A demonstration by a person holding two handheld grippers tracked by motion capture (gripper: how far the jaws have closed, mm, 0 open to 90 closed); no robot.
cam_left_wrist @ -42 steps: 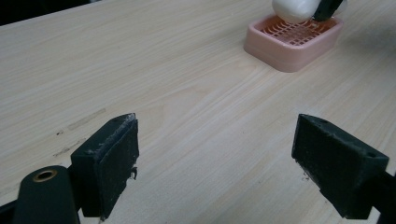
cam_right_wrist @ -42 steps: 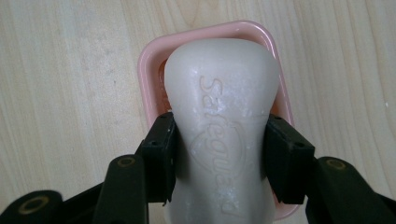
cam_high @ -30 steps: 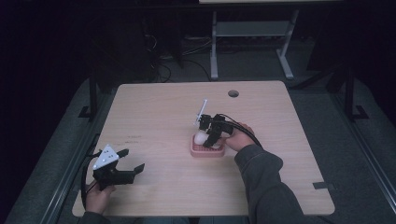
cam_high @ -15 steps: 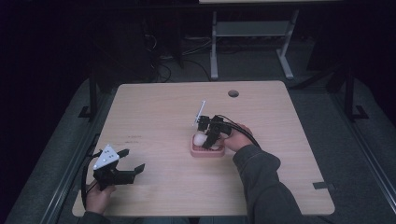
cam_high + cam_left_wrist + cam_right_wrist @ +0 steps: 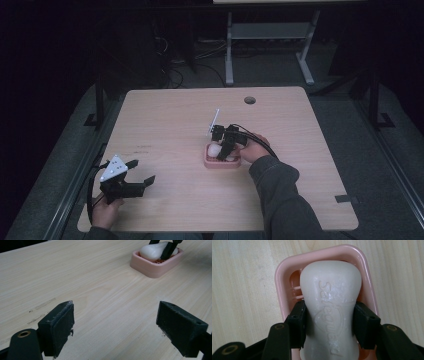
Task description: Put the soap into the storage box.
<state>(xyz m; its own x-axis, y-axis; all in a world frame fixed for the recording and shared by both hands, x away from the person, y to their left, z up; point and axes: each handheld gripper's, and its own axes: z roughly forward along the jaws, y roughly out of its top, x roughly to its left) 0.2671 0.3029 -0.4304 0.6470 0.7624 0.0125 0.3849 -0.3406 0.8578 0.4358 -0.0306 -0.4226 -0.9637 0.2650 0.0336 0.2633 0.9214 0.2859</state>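
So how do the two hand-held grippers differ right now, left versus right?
The left hand-held gripper has its jaws spread wide with nothing between them; the right hand-held gripper has its jaws pressed on the waist of the white soap bar. The left one sits near the table's front left corner over bare wood; the right one is at the pink soap dish mid-table. Both have black jaws and a hand behind them.

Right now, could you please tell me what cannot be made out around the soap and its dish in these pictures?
- Near end of the soap bar: cut off by the bottom edge in the right gripper view.
- Floor of the pink dish: mostly covered by the soap; a few ribs show.
- Whether the soap rests on the dish or is lifted: cannot tell.
- Right claw: small and dark in the high view.
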